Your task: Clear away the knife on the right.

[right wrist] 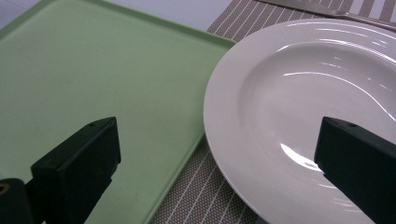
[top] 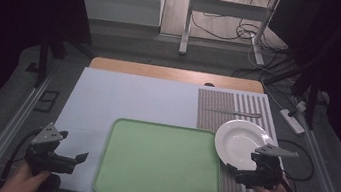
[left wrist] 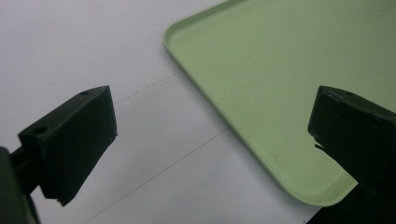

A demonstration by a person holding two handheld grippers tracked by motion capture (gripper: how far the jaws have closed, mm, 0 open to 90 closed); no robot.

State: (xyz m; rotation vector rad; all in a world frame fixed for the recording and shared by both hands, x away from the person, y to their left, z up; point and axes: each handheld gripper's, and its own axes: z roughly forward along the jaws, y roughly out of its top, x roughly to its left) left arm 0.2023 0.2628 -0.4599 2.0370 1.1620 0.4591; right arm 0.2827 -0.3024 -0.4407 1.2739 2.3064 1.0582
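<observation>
Striped placemat (top: 216, 113) bears a glossy white plate (top: 238, 142), empty.

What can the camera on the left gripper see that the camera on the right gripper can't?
Left gripper view: the pale table cover with thin lines across it, beside the tray's rounded corner, seen between the open left gripper.

Right gripper view: the white plate, empty and shiny, lying on a striped placemat, with a piece of cutlery just past it; the open right gripper faces the plate's near rim.

Both: the green tray, empty, and two black jaws standing wide apart.
</observation>
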